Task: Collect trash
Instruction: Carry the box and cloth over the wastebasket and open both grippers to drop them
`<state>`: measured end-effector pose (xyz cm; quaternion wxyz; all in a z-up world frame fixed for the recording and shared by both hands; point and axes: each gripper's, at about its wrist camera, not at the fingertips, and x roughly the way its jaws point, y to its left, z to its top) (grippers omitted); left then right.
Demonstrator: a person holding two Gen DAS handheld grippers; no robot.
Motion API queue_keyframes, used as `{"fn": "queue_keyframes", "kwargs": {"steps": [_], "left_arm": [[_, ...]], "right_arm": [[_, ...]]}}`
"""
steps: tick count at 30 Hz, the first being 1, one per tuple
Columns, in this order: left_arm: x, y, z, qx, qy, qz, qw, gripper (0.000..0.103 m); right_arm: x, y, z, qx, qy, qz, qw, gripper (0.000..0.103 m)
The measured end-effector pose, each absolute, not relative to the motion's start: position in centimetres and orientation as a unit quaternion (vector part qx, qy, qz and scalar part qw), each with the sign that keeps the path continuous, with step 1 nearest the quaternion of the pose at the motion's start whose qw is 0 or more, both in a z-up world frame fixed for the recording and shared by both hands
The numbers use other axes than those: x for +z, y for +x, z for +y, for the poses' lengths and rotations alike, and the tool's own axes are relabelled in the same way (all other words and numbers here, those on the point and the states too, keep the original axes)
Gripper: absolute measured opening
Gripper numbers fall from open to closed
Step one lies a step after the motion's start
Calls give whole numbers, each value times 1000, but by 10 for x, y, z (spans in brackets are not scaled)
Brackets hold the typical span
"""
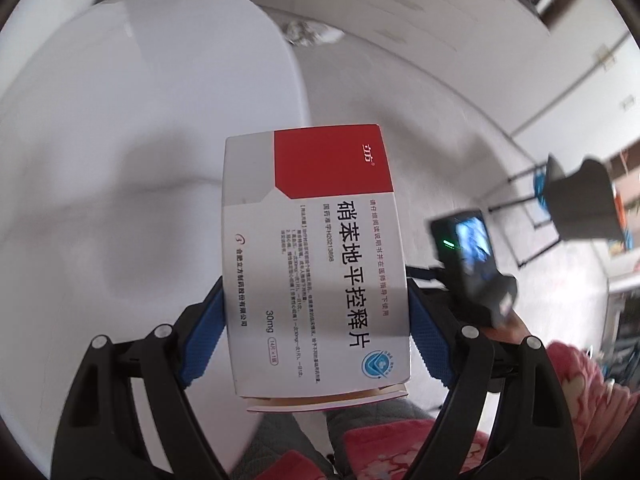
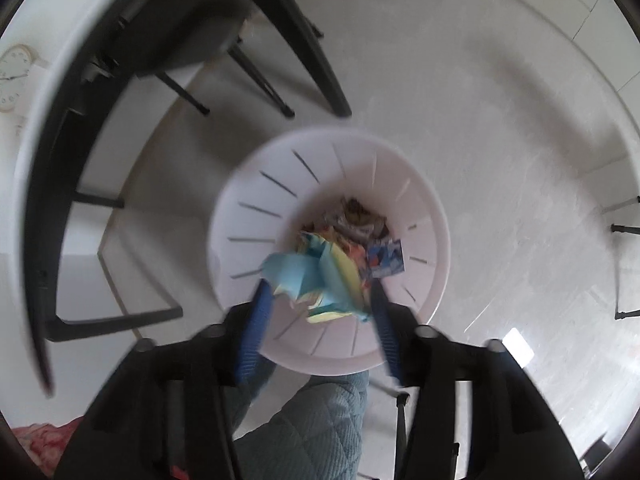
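The left tongs (image 1: pixel 316 332) clamp a white and red medicine box (image 1: pixel 316 256) by its long sides, blue pads (image 1: pixel 204 340) pressed against it. A white round desk (image 1: pixel 120 140) lies to the left below. Crumpled paper (image 1: pixel 310 32) sits on the pale floor (image 1: pixel 420 128) beyond. The other tongs' camera unit (image 1: pixel 468 252) shows at right.

black linkage arms | blue ribbed fingers (image 1: pixel 202 340) | silver screws
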<state>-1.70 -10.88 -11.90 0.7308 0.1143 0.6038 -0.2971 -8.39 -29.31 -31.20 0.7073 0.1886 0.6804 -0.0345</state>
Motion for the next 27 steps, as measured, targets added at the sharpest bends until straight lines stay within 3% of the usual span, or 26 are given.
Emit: {"fn": "queue_keyframes", "kwargs": {"steps": [6,14,20,27], "left_arm": [[-157,-37,-177,-292,164,619,710,80],[-240,-48,-197,-279,216,652,671,80],[-302,-54,-211,-257,249,684,636,81],[-285,-61,-215,-266,236,683,638,86]], "right_arm": [[-294,-115,-333,-62,200,652,728,89],[-254,-164,-397,-130,240,614,741,92],[-254,-168,-400,-125,232,615,743,92],[-239,-162,-400,-119,228,609,750,92]]}}
